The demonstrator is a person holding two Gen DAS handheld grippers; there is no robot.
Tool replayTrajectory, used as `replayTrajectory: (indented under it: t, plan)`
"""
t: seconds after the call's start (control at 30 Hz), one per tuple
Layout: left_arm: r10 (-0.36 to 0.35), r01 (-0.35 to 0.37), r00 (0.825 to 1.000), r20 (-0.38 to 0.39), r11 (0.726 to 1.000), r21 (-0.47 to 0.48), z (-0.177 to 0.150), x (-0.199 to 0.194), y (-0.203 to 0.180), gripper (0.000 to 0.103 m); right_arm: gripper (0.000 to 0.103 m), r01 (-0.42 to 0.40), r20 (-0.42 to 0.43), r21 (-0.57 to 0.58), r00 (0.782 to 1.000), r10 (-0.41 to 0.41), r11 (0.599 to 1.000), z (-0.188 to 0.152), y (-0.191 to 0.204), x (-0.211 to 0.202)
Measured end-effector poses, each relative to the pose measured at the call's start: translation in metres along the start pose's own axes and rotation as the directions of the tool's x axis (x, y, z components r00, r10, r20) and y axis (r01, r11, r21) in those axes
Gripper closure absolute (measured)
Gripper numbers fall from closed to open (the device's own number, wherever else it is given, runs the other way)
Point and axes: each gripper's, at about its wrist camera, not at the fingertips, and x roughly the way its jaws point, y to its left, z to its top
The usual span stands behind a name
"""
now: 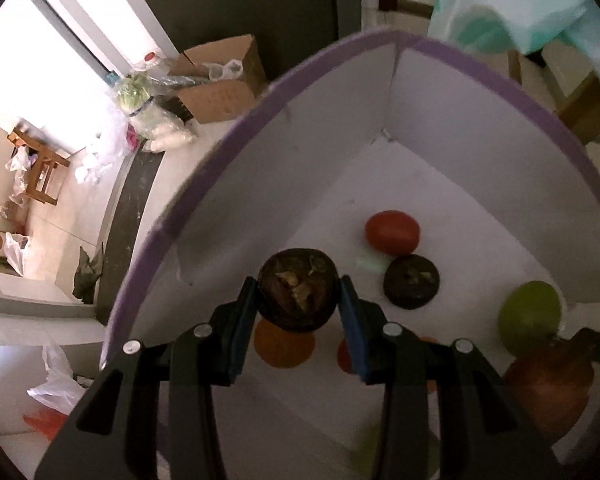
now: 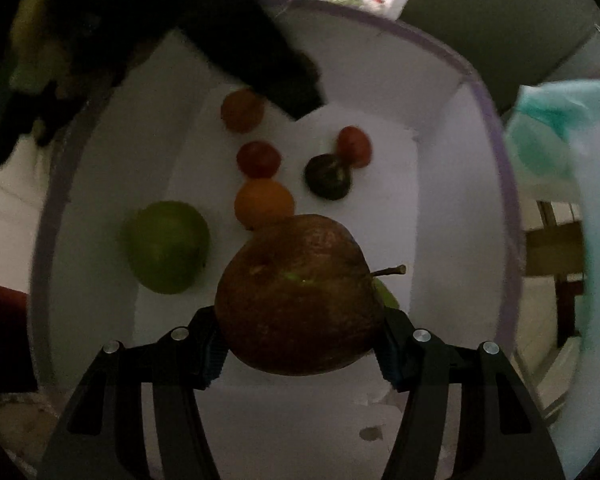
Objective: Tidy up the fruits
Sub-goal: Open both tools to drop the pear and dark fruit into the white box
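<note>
My left gripper [image 1: 298, 300] is shut on a dark mangosteen [image 1: 298, 286] and holds it above the floor of a white box with a purple rim [image 1: 236, 128]. My right gripper [image 2: 300, 328] is shut on a big red-brown apple [image 2: 296, 296], also over the box [image 2: 496, 184]; that apple shows at the lower right of the left wrist view [image 1: 548, 384]. In the box lie a second mangosteen [image 1: 411, 282] [image 2: 327, 178], a red tomato [image 1: 392, 232] [image 2: 354, 146], a green apple [image 1: 530, 316] [image 2: 168, 246], oranges [image 1: 284, 344] [image 2: 264, 202] and another tomato [image 2: 259, 159].
Outside the box, in the left wrist view, a cardboard carton [image 1: 220, 80], plastic bags [image 1: 156, 120] and a wooden stool [image 1: 40, 168] stand on a tiled floor. A teal and white cloth [image 2: 572, 132] hangs to the right. The left gripper's dark body [image 2: 260, 40] crosses the box's far side.
</note>
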Motion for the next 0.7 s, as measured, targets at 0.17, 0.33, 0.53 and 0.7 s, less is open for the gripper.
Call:
replayTrajectory:
  t: [0.17, 0.33, 0.53, 0.7]
  plan:
    - [0.007, -0.007, 0.999, -0.05, 1.0, 0.011, 0.005, 0.016, -0.007, 0.062, 0.043, 0.034, -0.056, -0.057, 0.998, -0.037, 0.998, -0.004, 0.003, 0.019]
    - [0.008, -0.007, 0.997, -0.079, 1.0, 0.007, 0.001, 0.023, -0.011, 0.061, 0.043, 0.04, -0.056, -0.074, 0.997, -0.044, 0.996, -0.005, 0.008, 0.022]
    - [0.007, -0.008, 0.995, -0.101, 1.0, -0.006, 0.002, 0.032, -0.007, 0.059, 0.044, 0.059, -0.055, -0.104, 0.996, -0.065, 0.993, -0.005, 0.016, 0.024]
    - [-0.034, 0.032, 0.997, -0.065, 0.999, -0.038, 0.0, 0.022, -0.003, 0.05, 0.036, 0.077, 0.019, -0.099, 0.997, -0.076, 0.992, -0.003, 0.021, 0.007]
